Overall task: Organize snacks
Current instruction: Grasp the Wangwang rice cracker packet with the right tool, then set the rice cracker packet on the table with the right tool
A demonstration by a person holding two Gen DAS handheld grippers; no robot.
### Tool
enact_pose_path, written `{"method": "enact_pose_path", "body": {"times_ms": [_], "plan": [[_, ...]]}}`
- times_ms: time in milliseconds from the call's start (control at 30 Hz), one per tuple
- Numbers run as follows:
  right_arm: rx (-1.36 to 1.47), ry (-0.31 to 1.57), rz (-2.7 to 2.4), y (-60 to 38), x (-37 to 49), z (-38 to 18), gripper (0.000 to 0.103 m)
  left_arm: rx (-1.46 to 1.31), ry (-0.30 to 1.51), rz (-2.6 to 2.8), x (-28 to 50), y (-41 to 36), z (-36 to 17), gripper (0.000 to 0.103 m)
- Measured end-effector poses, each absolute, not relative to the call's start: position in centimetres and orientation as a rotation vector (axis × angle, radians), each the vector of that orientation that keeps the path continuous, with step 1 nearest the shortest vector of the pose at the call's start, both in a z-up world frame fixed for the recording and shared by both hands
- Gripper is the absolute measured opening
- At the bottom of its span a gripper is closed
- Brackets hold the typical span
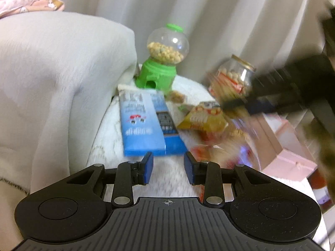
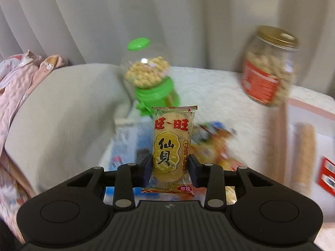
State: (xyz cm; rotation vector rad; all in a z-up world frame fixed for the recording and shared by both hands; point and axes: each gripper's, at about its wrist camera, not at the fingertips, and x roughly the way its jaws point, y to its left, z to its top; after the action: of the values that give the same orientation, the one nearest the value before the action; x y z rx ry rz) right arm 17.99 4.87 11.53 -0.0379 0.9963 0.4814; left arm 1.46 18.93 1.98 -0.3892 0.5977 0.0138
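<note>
Right gripper (image 2: 169, 165) clamped on a yellow rice-cracker packet (image 2: 170, 146); both pads press the packet's sides, packet upright between the fingers, red lettering at top, lower seam hanging below the pads. Seen from the left wrist camera, this gripper (image 1: 236, 104) shows as a dark blurred shape reaching in from the right over the pile of snacks; the packet it carries cannot be made out there.

Left gripper (image 1: 168, 168) part open, nothing between its blue pads (image 1: 148, 167). It hangs just short of the near edge of a blue snack box (image 1: 146, 123), not touching it.

Surface: white fluffy cloth (image 1: 108, 129) over a small table beside a pale sofa arm (image 1: 62, 73). Blue box lies flat on the cloth. Just right of it, a yellow snack bag (image 1: 202, 118), with more small packets blurred beyond it, too smeared to tell apart. Behind the box stands a green candy dispenser (image 1: 162, 62) with a clear globe part filled with pale round snacks. Right of that, a glass jar (image 1: 234, 77) with gold lid and red label, also holding pale round snacks; blurred in both views.

Far right, a pink box (image 1: 289, 146) sits at the cloth's edge. Right wrist camera shows its pale interior (image 2: 309, 129) with a long tan stick-shaped snack (image 2: 304, 154) inside and a red packet (image 2: 326, 175) beside it.

Grey curtain (image 2: 146, 10) behind everything. Pink patterned fabric (image 2: 18, 79) lies on the sofa top.
</note>
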Motion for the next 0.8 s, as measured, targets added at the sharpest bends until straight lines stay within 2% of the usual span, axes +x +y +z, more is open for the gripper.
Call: {"method": "enact_pose_path", "body": {"times_ms": [167, 367, 667, 800], "plan": [[0.006, 1.031, 0.474, -0.8, 15.4, 10.7, 0.036, -0.418, 0.609, -0.029, 3.8, 18.6, 2.2, 0.036], [0.048, 0.981, 0.438, -6.8, 12.0, 10.2, 0.036, -0.406, 0.663, -0.1, 3.7, 16.4, 2.0, 0.036], [0.013, 1.012, 0.349, -13.5, 6.2, 5.5, 0.036, -0.371, 0.65, -0.148, 6.8, 13.4, 2.5, 0.036], [0.006, 0.965, 0.331, -15.8, 5.0, 4.9, 0.038, -0.353, 0.729, -0.183, 8.5, 12.4, 1.6, 0.036]]}}
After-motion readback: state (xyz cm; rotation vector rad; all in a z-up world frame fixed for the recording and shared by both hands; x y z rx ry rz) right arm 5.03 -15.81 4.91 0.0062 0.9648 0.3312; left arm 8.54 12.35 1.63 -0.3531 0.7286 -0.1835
